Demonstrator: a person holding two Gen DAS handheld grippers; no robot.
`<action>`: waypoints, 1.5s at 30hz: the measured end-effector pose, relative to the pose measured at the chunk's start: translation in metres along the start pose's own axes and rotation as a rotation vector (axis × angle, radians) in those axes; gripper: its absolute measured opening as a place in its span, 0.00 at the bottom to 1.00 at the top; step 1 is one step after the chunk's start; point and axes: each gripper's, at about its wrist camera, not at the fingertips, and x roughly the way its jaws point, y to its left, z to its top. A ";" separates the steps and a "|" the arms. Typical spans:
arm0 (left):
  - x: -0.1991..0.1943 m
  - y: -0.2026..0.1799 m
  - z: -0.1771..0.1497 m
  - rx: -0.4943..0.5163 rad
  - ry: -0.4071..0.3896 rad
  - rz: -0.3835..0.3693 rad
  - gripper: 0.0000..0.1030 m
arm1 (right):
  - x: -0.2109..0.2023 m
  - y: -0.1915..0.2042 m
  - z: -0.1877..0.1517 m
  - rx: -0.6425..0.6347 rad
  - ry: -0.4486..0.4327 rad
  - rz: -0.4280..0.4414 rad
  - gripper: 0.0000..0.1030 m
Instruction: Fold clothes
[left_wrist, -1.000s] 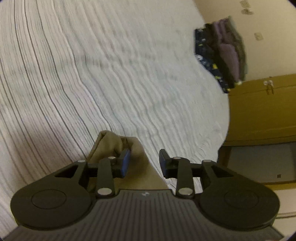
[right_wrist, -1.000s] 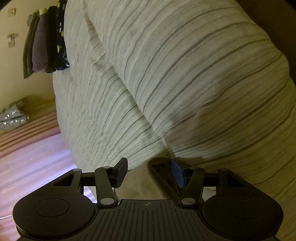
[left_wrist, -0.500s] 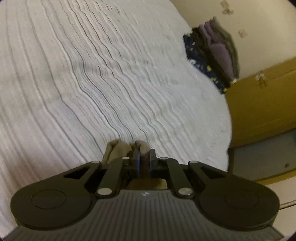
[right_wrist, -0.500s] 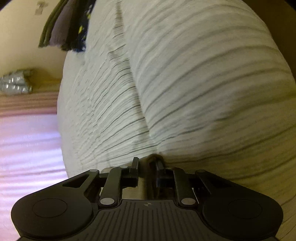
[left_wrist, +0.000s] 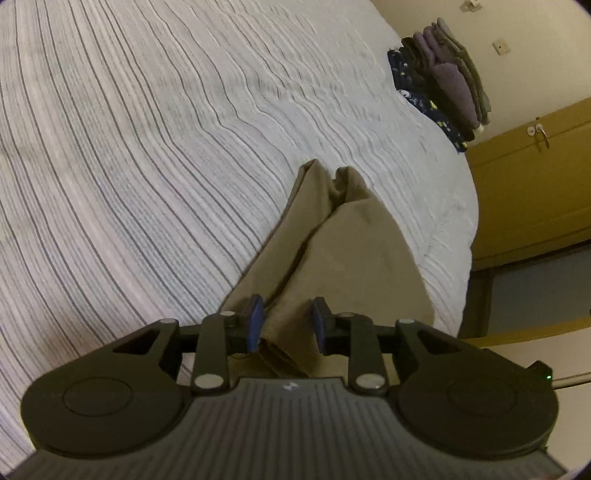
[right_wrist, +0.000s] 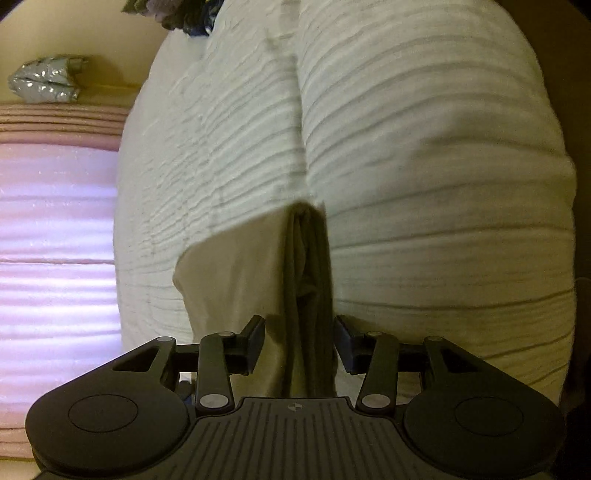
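Tan garment (left_wrist: 343, 251) lay on the striped bedspread (left_wrist: 147, 147), running up between both parted grippers: left gripper (left_wrist: 287, 325) pads clear of it, right gripper (right_wrist: 300, 343) jaws opening with folded cloth between them, near end hidden under both gripper bodies.

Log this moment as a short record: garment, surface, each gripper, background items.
garment: tan garment, partly folded, lying on the bed
surface: striped bedspread
left gripper: jaws apart, tan cloth between them, pads not pressing
right gripper: jaws opening, bunched cloth edge between them, pads clear of it
background: stack of folded clothes at the far edge of the bed; wooden cabinet beside it
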 end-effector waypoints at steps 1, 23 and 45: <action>-0.002 -0.001 -0.002 0.009 -0.013 -0.006 0.13 | 0.002 0.001 -0.001 -0.012 -0.002 -0.008 0.41; 0.000 -0.032 -0.038 0.213 -0.044 0.117 0.02 | 0.014 0.091 -0.101 -0.847 -0.029 -0.171 0.35; -0.041 -0.054 -0.096 -0.270 -0.388 0.159 0.02 | 0.030 0.123 -0.083 -1.332 0.229 -0.136 0.35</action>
